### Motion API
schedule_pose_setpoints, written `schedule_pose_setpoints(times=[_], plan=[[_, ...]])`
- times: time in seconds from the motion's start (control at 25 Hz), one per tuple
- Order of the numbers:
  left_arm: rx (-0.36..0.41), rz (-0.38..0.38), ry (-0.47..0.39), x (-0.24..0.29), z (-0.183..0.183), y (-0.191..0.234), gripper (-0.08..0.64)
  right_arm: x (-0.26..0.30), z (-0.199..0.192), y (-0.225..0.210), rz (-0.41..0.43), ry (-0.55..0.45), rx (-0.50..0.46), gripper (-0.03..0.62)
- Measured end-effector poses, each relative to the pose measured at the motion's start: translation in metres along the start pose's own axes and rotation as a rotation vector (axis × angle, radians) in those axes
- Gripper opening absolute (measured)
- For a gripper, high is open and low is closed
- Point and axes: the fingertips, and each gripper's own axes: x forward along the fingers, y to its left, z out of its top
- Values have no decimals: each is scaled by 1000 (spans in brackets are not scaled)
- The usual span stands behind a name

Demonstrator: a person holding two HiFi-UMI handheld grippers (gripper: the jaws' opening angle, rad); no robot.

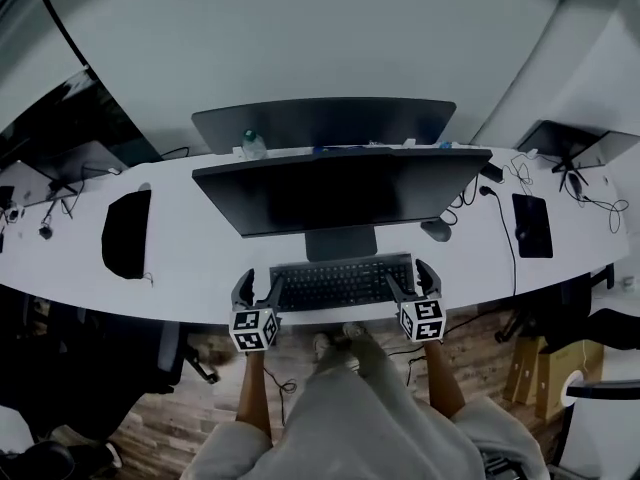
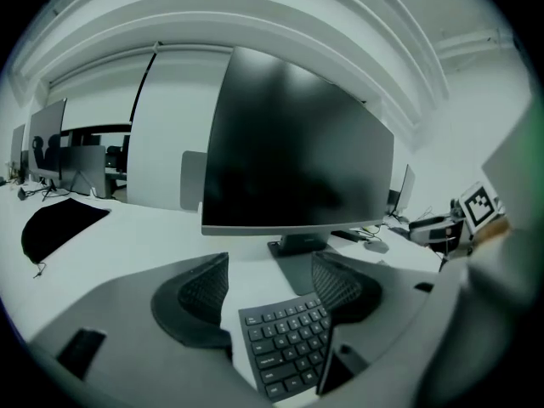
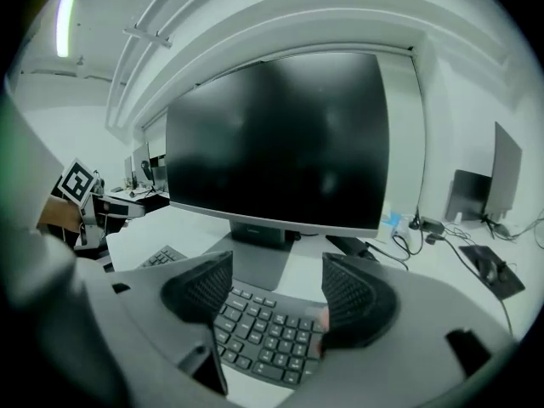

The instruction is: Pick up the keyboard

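The dark keyboard (image 1: 340, 281) lies flat on the white desk (image 1: 200, 258), just in front of the monitor stand. My left gripper (image 1: 257, 290) hovers at the keyboard's left end, jaws wide apart. In the left gripper view the keyboard (image 2: 285, 347) shows between and below the left gripper (image 2: 272, 287), with bare desk beside its left edge. My right gripper (image 1: 413, 281) sits at the keyboard's right end, also open. In the right gripper view the keys (image 3: 263, 338) fill the gap of the right gripper (image 3: 279, 291). Neither pair of pads presses on the keyboard.
A large dark monitor (image 1: 340, 190) stands right behind the keyboard, a second monitor (image 1: 325, 123) behind it. A black mat (image 1: 127, 233) lies at the left, a mouse (image 1: 436, 230) and a black tablet (image 1: 531, 224) with cables at the right. The desk's front edge runs just below both grippers.
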Motion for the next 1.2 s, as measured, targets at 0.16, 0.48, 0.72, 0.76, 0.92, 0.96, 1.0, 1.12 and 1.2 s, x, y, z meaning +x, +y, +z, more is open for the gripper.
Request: schedule_pose_setpoints(times=[0.16,0.48,0.72,0.76,0.92,0.96,1.0,1.12,1.2], plan=[[-21,-32,44,9,-18,-2,299,-10,-18,-10,-37,22,18,313],[-102,-33,144,25,-56,-5,305,-9,-42,-27,-30,72,36,313],[-158,-22,204,43,-77,1,308,0,-53,-31,3,107,33,313],[-155,-21,211,47,-78,2,308,1,-55,-32,5,112,34,313],[-162,-14,250,62,-92,6,308,0,-63,-38,3,133,35,313],[-168,-12,256,67,-95,8,308,-1,-64,-40,1,138,35,313],[-175,-10,261,71,-98,9,308,-1,-65,-42,-2,142,35,313],[-189,-18,279,81,-103,8,308,0,-68,-47,-9,153,37,313],[-188,-19,289,86,-105,7,308,0,-69,-49,-11,157,39,313]])
